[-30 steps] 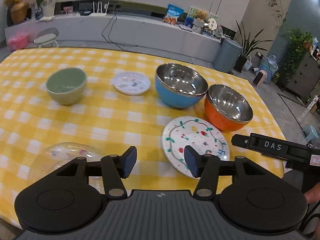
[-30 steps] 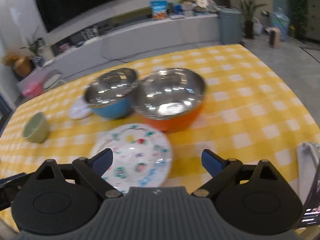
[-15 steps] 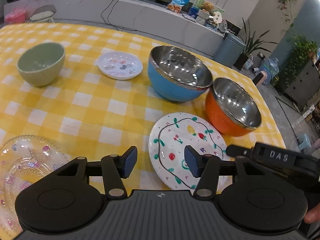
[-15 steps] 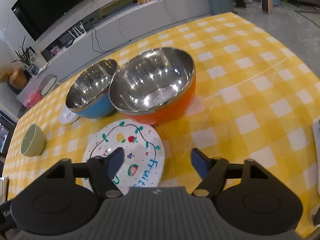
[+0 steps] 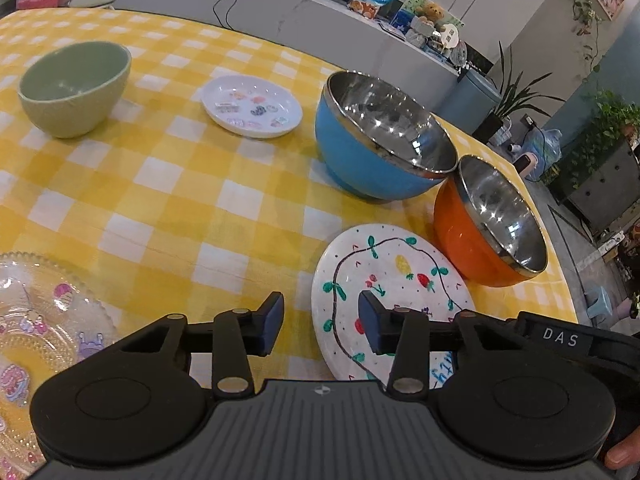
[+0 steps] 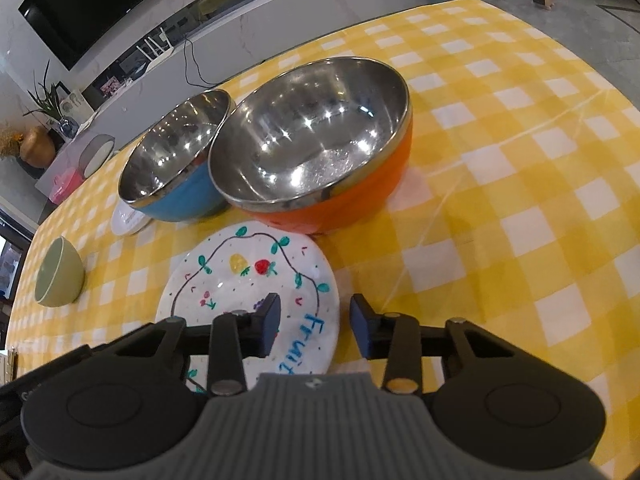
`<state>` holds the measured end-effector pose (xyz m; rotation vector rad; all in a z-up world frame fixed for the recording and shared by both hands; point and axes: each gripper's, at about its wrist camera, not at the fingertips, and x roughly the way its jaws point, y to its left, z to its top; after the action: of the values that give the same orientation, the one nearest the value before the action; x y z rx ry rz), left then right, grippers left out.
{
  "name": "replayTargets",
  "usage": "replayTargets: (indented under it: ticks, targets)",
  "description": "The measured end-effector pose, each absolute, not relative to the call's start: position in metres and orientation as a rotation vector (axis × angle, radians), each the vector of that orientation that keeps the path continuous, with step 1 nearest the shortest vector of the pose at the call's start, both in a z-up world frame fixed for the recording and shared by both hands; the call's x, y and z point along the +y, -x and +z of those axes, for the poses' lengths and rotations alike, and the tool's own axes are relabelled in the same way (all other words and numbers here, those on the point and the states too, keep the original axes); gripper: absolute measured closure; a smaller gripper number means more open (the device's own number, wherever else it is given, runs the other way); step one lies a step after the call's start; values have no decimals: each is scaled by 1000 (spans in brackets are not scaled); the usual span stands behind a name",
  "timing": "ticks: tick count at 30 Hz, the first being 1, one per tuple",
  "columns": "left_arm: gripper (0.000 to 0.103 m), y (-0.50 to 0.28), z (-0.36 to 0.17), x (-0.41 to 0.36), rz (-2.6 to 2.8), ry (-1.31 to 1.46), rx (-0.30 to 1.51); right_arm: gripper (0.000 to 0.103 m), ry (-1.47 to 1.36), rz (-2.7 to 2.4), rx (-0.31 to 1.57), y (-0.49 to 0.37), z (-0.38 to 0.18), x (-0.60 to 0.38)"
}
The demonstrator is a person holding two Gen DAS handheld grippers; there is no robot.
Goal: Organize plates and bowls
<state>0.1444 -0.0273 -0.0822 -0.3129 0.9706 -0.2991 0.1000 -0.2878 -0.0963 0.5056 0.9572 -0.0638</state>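
Observation:
A white plate painted with fruit [image 5: 384, 280] [image 6: 248, 280] lies at the near edge of the yellow checked table [image 5: 168, 200]. An orange steel bowl [image 5: 488, 232] [image 6: 320, 160] and a blue steel bowl [image 5: 380, 148] [image 6: 176, 160] stand touching behind it. A green bowl [image 5: 74, 86] [image 6: 60, 280], a small white dish [image 5: 252, 106] and a clear glass plate [image 5: 36, 328] lie further left. My left gripper [image 5: 320, 322] is open and empty over the fruit plate's left rim. My right gripper [image 6: 314, 328] is open and empty over its right rim.
The table's right edge [image 5: 560, 264] drops to the floor beside the orange bowl. The right gripper's body [image 5: 560, 338] shows low in the left wrist view. A grey counter [image 5: 280, 4] with packets runs behind the table.
Both grippers have moved in and lower toward the fruit plate. The right gripper's jaws have narrowed from wide open. Nothing on the table has moved.

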Motion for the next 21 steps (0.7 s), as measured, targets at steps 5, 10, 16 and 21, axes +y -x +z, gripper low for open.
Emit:
replayTargets:
  ticks: [5, 10, 16, 21]
  targets:
    - [65, -145, -86, -30, -308, 307, 965, 78, -486, -60, 954, -102, -97, -286]
    - [69, -145, -86, -32, -324, 299, 962, 78, -485, -59, 953, -102, -97, -286]
    - [79, -144, -87, -37, -326, 279, 953, 82, -478, -68, 952, -102, -98, -284]
    - [84, -142, -86, -40, -322, 224, 941, 89, -478, -82, 953, -102, -99, -285]
